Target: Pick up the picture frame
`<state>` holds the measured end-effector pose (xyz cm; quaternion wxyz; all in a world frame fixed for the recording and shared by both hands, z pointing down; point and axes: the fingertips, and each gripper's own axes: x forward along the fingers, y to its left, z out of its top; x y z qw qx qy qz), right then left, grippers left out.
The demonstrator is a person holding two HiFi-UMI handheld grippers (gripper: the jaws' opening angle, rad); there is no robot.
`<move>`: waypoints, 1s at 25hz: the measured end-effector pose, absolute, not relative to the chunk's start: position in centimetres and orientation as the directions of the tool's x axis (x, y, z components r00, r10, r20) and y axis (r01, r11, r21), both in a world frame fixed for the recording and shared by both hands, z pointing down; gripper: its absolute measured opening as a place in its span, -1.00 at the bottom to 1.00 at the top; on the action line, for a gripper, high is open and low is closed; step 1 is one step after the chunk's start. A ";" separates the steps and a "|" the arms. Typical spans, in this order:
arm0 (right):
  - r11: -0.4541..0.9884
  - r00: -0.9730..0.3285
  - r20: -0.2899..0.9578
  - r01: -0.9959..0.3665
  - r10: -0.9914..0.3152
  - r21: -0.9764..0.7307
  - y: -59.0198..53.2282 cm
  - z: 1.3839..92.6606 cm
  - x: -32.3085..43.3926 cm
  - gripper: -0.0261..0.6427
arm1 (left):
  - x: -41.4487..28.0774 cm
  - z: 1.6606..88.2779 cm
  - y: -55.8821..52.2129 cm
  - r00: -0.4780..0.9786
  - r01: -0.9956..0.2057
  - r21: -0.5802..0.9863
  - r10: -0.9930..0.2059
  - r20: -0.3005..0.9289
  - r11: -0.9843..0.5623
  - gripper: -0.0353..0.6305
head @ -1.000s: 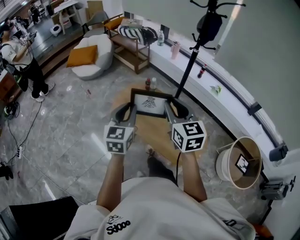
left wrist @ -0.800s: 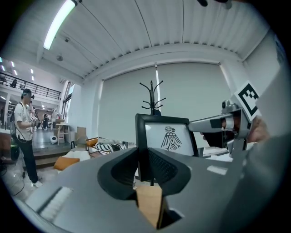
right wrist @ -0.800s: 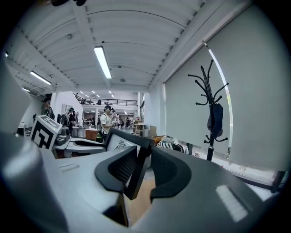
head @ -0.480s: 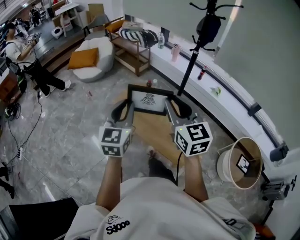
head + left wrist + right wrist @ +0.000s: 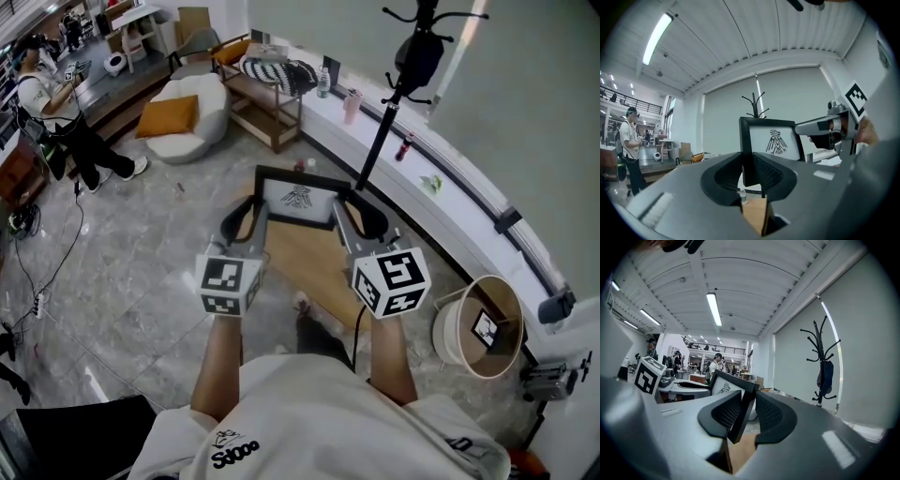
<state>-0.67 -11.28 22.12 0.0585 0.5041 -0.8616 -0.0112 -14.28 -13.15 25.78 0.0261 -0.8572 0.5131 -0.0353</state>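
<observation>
The picture frame (image 5: 298, 199) is black-edged with a white sheet and a dark bird drawing, and it stands upright in the air above the round wooden table (image 5: 305, 267). My left gripper (image 5: 259, 212) is shut on its left edge, my right gripper (image 5: 341, 214) on its right edge. In the left gripper view the frame (image 5: 772, 140) rises between the pads of the left gripper (image 5: 747, 169), with the other gripper across from it. In the right gripper view the frame's side bar (image 5: 740, 414) sits slanted in the right gripper (image 5: 743, 412).
A black coat stand (image 5: 380, 141) rises just behind the table on the right. A round bin (image 5: 480, 324) stands at the right, a long white ledge (image 5: 441, 202) behind it. A white beanbag (image 5: 183, 114) and a wooden side table (image 5: 267, 98) lie beyond. A person (image 5: 52, 103) stands far left.
Both grippers have risen together with the frame held between them. The frame now hangs higher over the table. The person at the far left has shifted.
</observation>
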 end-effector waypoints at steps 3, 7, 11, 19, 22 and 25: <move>0.486 -0.480 0.085 -0.870 -0.873 0.083 -11.0 21.9 -0.7 -0.63 | -14.3 25.6 -13.0 0.474 -0.876 -0.082 -0.880 0.027 -0.475 -0.65; 0.485 -0.479 0.078 -0.870 -0.874 0.087 -10.9 21.6 -0.6 -0.63 | -14.3 25.3 -12.8 0.477 -0.875 -0.086 -0.879 0.019 -0.476 -0.65; 0.489 -0.483 0.080 -0.868 -0.872 0.084 -10.9 21.8 -0.7 -0.63 | -14.3 25.2 -12.9 0.474 -0.876 -0.088 -0.880 0.018 -0.473 -0.65; 0.489 -0.482 0.088 -0.869 -0.872 0.080 -11.2 22.1 -0.6 -0.63 | -14.3 25.7 -13.2 0.472 -0.877 -0.083 -0.881 0.033 -0.473 -0.66; 0.490 -0.483 0.095 -0.868 -0.871 0.080 -11.2 22.1 -0.6 -0.63 | -14.3 25.8 -13.2 0.473 -0.877 -0.081 -0.880 0.037 -0.474 -0.66; 0.491 -0.484 0.097 -0.867 -0.870 0.080 -11.3 22.3 -0.6 -0.63 | -14.3 26.0 -13.3 0.471 -0.877 -0.080 -0.881 0.040 -0.473 -0.65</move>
